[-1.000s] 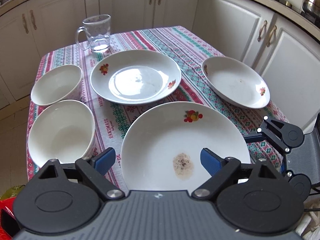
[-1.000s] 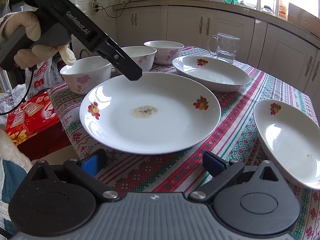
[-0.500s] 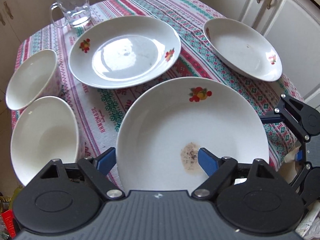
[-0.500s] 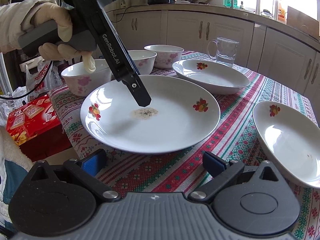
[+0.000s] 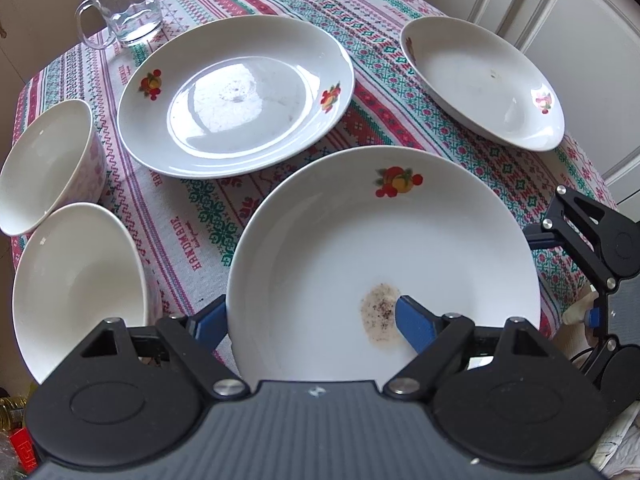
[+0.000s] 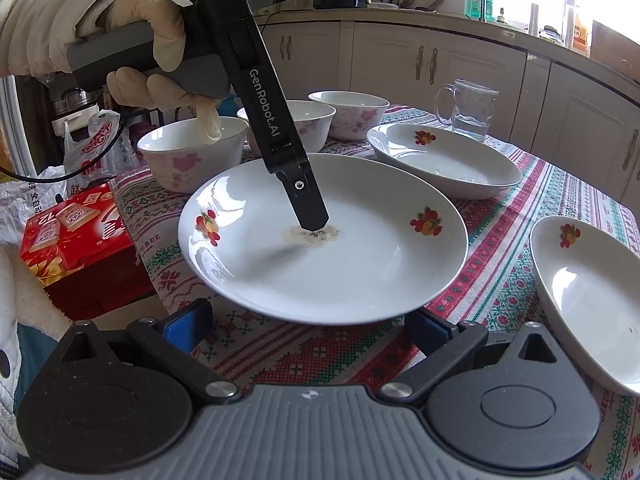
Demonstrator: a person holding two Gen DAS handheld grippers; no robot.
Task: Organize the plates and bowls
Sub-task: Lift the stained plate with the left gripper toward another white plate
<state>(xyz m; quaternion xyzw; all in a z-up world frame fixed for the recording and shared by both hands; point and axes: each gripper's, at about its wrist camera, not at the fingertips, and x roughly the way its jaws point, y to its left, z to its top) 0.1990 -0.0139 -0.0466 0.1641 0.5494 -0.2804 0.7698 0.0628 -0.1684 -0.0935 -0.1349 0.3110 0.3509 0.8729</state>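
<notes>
The left gripper (image 5: 310,318) has its jaws spread astride the near rim of the large white round fruit-decorated plate (image 5: 384,248) on the worktop's patterned cloth (image 5: 192,208). The right gripper (image 6: 308,322), jaws released, hovers beside that plate.

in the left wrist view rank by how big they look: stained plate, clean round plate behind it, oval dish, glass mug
1. White round plate with the brown stain, though it is nearest the camera.
2. Clean white round plate.
3. White oval dish.
4. Clear glass mug.
</notes>
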